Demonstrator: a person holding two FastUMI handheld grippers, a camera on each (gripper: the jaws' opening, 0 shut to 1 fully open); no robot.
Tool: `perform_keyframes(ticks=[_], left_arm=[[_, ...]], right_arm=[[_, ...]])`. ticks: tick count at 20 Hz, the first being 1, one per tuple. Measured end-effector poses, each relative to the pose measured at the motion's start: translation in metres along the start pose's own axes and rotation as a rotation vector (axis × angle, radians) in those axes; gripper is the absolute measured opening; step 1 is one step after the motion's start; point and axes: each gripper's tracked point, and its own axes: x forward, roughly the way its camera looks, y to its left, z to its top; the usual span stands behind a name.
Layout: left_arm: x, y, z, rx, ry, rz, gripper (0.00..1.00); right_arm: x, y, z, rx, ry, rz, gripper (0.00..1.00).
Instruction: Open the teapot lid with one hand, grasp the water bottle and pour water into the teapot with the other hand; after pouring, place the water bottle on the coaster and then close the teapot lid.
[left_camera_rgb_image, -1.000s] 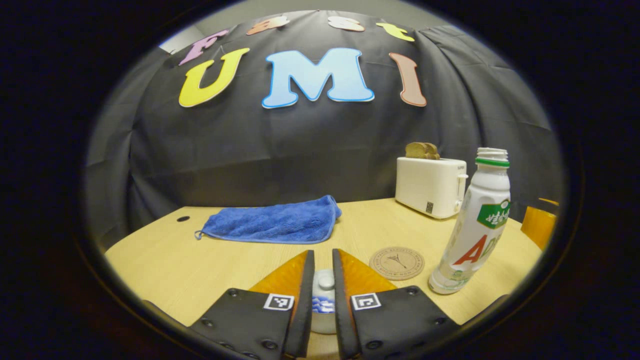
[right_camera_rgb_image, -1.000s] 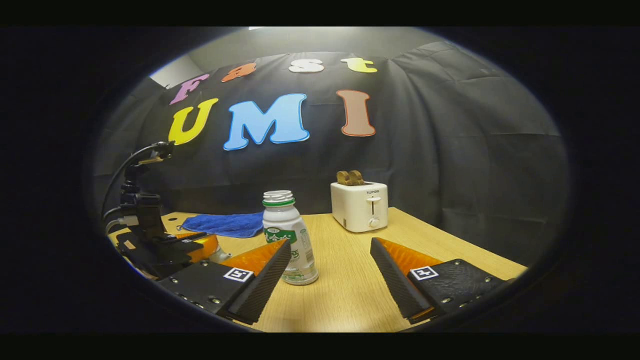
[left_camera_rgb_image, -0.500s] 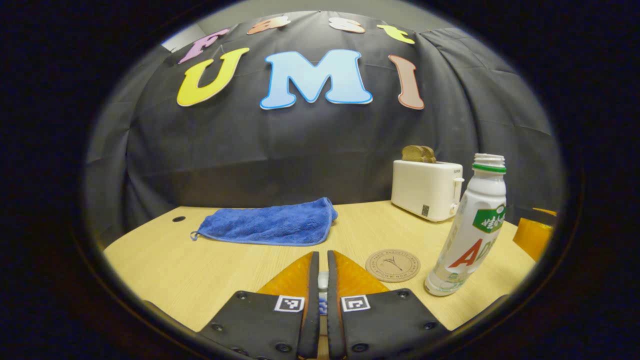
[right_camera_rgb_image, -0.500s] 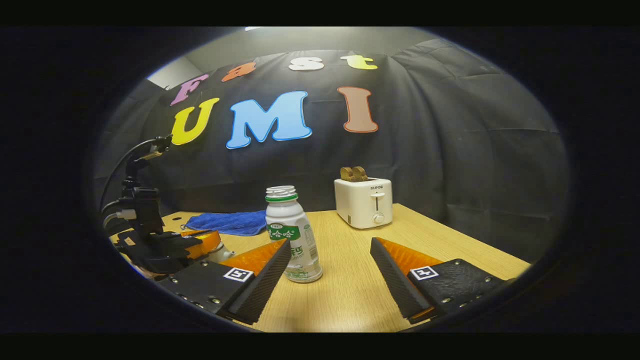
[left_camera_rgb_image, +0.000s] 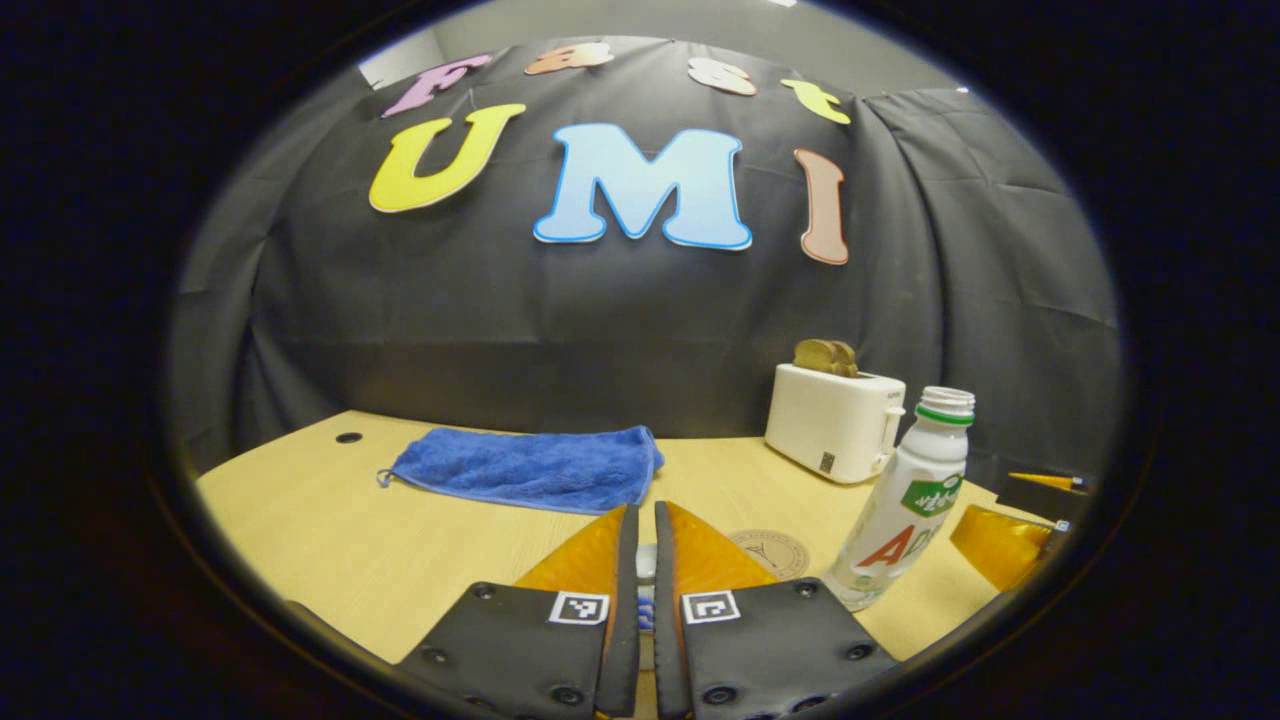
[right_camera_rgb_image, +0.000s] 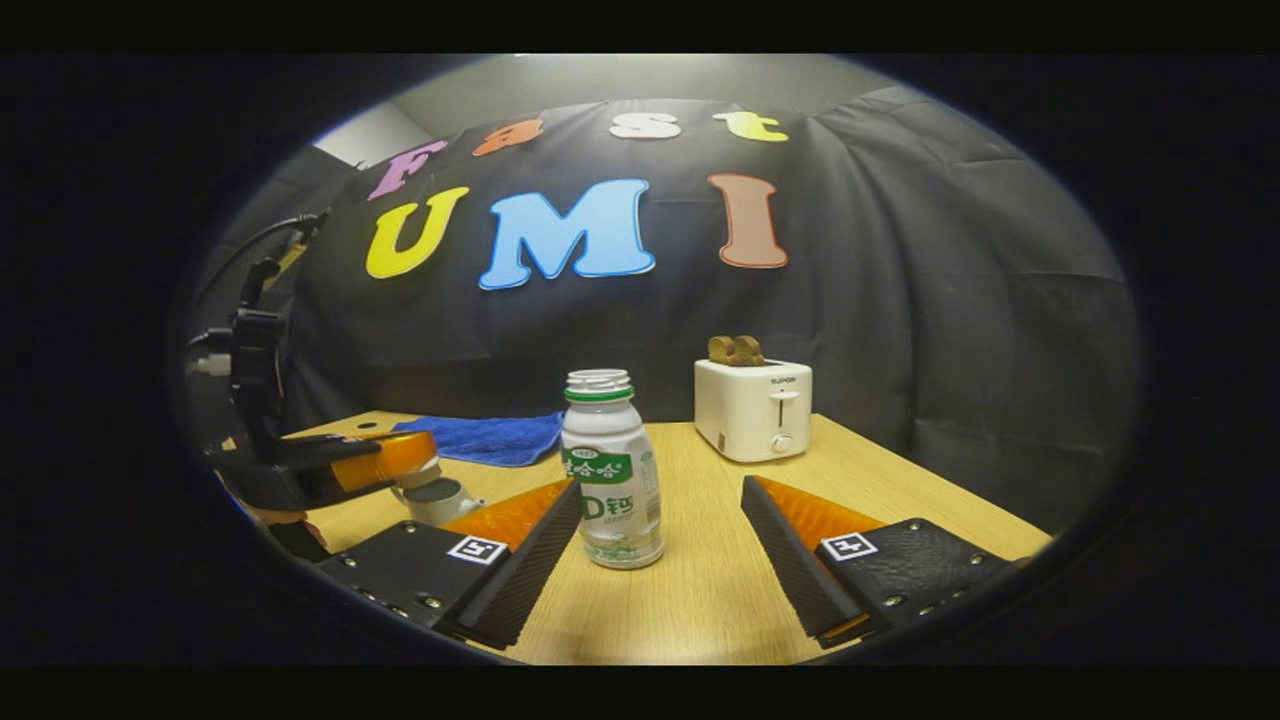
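Note:
My left gripper (left_camera_rgb_image: 647, 530) is shut on the knob of the white teapot lid (left_camera_rgb_image: 647, 568), which shows in the narrow gap between its fingers. In the right gripper view the left gripper (right_camera_rgb_image: 385, 462) hangs just above the white teapot (right_camera_rgb_image: 440, 498), whose dark mouth is uncovered. The uncapped white water bottle (right_camera_rgb_image: 612, 470) stands upright on the table, just ahead of my right gripper (right_camera_rgb_image: 662, 488) and near its left finger. That gripper is open and holds nothing. The bottle (left_camera_rgb_image: 900, 500) also stands right of the round coaster (left_camera_rgb_image: 772, 548), which is partly hidden behind a finger.
A white toaster (right_camera_rgb_image: 755, 408) with bread slices stands at the back of the wooden table (right_camera_rgb_image: 700, 590). A blue towel (left_camera_rgb_image: 530, 468) lies at the back left. A small hole (left_camera_rgb_image: 349, 437) marks the table's far left corner. Cables and a camera mount rise over the left gripper.
My left gripper has shut on the lid knob and risen, lifting the lid off the teapot. The right gripper has shifted so the bottle sits nearer the middle of its open fingers.

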Motion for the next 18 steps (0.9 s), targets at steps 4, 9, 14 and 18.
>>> perform_keyframes(ticks=[4,9,14,18], left_arm=[[-0.017,0.018,0.008,-0.001,-0.008,0.016,0.17],[-0.031,0.039,0.013,0.004,-0.017,0.046,0.17],[-0.04,0.05,0.012,-0.005,-0.017,0.056,0.17],[-0.045,0.059,0.008,-0.018,-0.011,0.062,0.17]], right_arm=[[0.013,0.013,-0.002,0.011,0.005,0.046,0.98],[0.028,0.017,-0.006,0.005,0.028,0.06,0.98],[0.044,0.018,-0.016,-0.001,0.059,0.061,0.98],[0.052,0.022,-0.024,-0.014,0.086,0.069,0.98]])
